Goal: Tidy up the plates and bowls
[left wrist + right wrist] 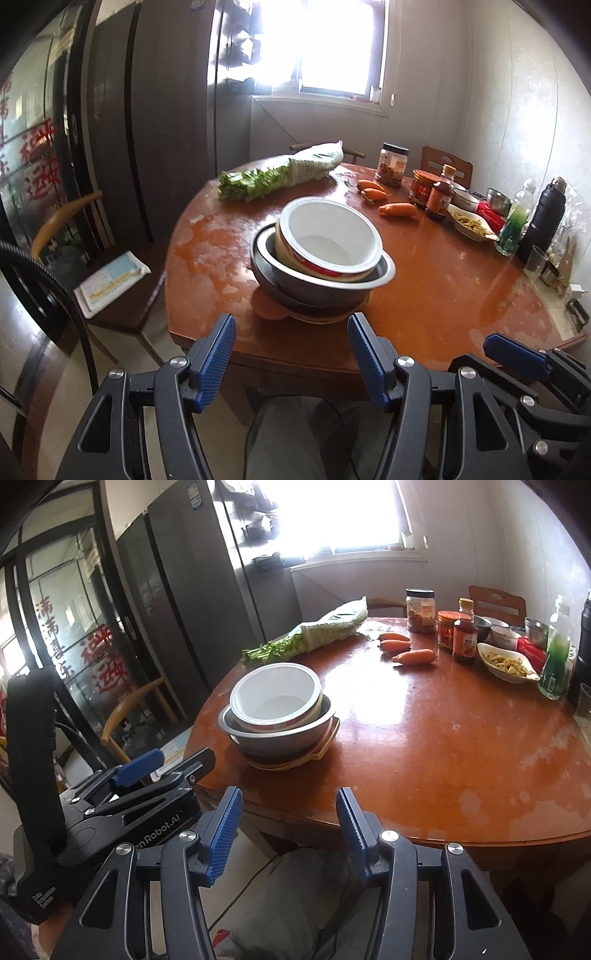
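A stack stands near the front left of the round wooden table (443, 295): a white bowl with a red band (327, 236) sits tilted inside a steel bowl (384, 275), on a darker bowl and a cream plate (317, 318). The stack also shows in the right wrist view, with the white bowl (277, 701), the steel bowl (280, 734) and the plate (325, 747). My left gripper (291, 332) is open and empty, just short of the table's front edge. My right gripper (288, 808) is open and empty beside it; one of its blue pads (513, 354) shows in the left wrist view.
Leafy greens in a bag (280, 171), three carrots (397, 209), jars and sauce bottles (439, 195), a dish of food (471, 223), a green bottle (513, 225) and a black flask (545, 218) fill the far side. A chair with papers (110, 280) stands left.
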A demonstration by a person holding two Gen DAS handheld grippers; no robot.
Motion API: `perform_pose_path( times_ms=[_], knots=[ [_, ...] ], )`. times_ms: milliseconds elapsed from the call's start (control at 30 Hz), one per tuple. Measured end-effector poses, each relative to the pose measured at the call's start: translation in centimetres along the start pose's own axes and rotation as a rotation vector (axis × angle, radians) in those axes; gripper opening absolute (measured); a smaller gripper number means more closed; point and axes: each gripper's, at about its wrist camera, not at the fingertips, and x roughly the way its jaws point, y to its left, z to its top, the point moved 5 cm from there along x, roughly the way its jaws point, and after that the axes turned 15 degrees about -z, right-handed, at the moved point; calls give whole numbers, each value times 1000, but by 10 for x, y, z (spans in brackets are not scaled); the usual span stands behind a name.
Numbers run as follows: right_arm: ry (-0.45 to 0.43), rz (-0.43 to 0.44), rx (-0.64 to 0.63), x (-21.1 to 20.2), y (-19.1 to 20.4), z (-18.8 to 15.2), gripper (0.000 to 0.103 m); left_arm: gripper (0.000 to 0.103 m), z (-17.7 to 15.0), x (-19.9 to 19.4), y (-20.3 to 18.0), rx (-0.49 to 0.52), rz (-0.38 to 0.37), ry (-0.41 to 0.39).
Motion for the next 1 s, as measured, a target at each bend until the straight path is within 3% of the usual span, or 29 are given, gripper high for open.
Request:
perform_pose_path(
  times_ms=[133,267,400,567,1000],
  knots=[
    [-2,-4,-8,-1,2,-1,55,63,-1,3,5,-38,-13,6],
    [1,-8,-15,1,3,0,55,63,-1,3,9,-34,44,1],
    [-1,-9,-15,1,3,-1,55,63,-2,4,9,-38,40,-5],
    [1,-12,-19,3,4,-2,55,63,-3,5,5,4,93,-1],
    [6,-20,-22,6,3,-3,55,63,-3,9,3,6,100,2]
  ],
)
